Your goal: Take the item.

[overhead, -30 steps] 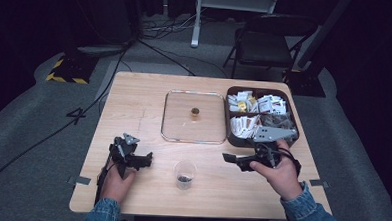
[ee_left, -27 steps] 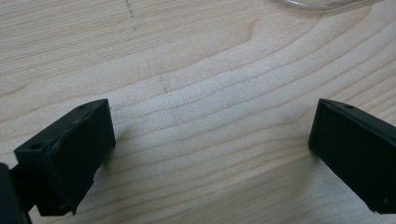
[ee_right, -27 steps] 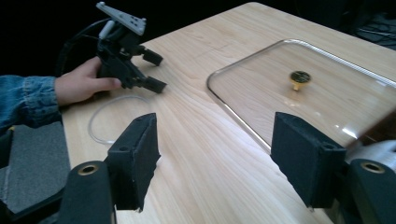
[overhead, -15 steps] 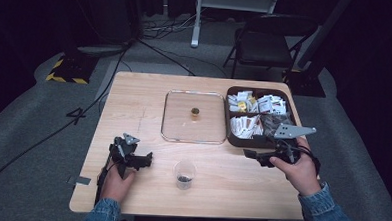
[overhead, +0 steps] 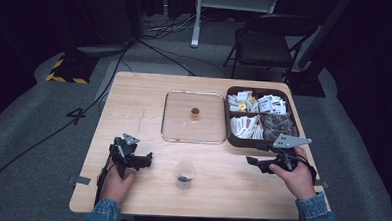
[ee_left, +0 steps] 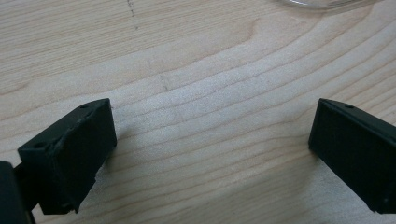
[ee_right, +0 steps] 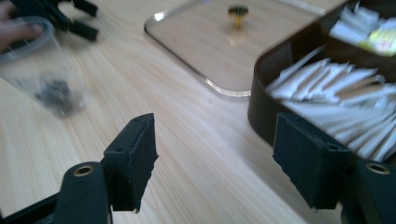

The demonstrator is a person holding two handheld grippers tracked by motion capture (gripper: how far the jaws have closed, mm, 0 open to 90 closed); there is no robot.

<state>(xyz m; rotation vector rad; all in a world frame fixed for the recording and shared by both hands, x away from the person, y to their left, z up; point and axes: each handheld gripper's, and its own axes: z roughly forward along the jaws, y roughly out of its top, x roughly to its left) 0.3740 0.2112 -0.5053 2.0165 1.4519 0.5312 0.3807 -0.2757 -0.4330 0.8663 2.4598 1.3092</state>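
Two grippers on a wooden table (overhead: pixel 134 108), both empty. Left gripper (overhead: pixel 147 160): near left, low over bare wood just left of the clear plastic cup (overhead: pixel 184 173); jaws spread wide, nothing between them. Right gripper (overhead: pixel 254 162): near right, just in front of the dark compartment tray (overhead: pixel 228 119); jaws spread, holding nothing, bare wood in the gap. Tray: far right, stocked with paper sachets (ee_right: pixel 327 84). Glass lid (overhead: pixel 176 117) with gold knob (overhead: pixel 195 111): flat on the table, touching the tray's left side. Cup: upright between the grippers, dark bits at its bottom.
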